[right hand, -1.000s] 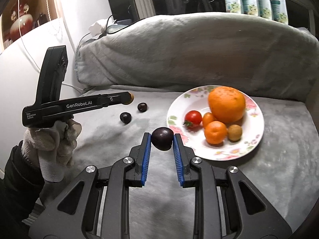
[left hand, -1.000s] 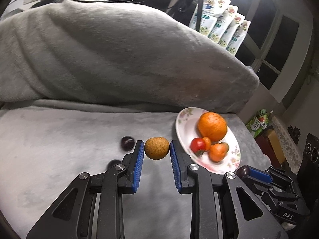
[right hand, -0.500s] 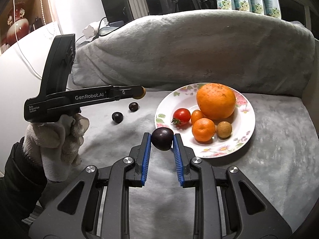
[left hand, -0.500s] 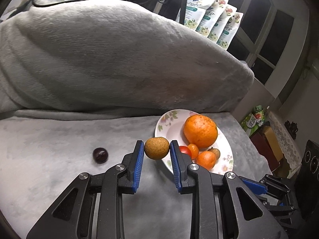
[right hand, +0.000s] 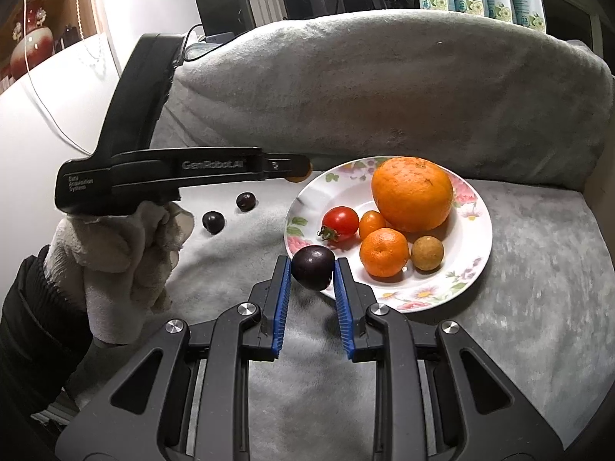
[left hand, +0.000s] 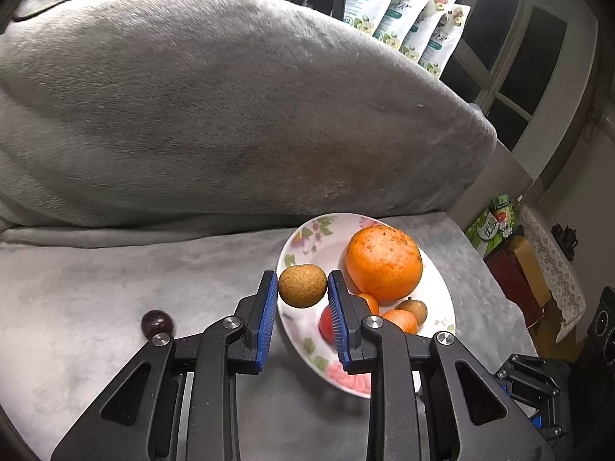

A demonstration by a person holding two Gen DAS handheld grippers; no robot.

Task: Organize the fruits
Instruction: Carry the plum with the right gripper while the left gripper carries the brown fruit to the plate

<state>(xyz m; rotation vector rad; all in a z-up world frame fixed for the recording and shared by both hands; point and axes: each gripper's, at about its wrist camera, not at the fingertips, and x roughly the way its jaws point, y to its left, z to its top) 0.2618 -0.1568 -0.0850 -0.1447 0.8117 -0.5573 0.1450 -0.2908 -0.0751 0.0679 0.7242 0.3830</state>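
Observation:
My left gripper (left hand: 302, 285) is shut on a round brown fruit (left hand: 302, 285) and holds it over the left rim of the floral plate (left hand: 442, 330). It also shows in the right wrist view (right hand: 296, 169) at the plate's far left edge. My right gripper (right hand: 312, 269) is shut on a dark plum (right hand: 312, 267) just above the plate's (right hand: 472, 265) near left rim. The plate holds a large orange (right hand: 412, 193), a tomato (right hand: 340, 223), two small oranges and a brown fruit (right hand: 427, 252).
Two dark plums (right hand: 213, 221) (right hand: 245, 201) lie on the grey cloth left of the plate; one shows in the left wrist view (left hand: 157, 322). A big grey cushion (left hand: 230, 115) rises behind. The couch edge drops off at the right.
My left gripper has carried the brown fruit right, to over the plate's rim. My right gripper has moved the plum closer to the plate's near rim.

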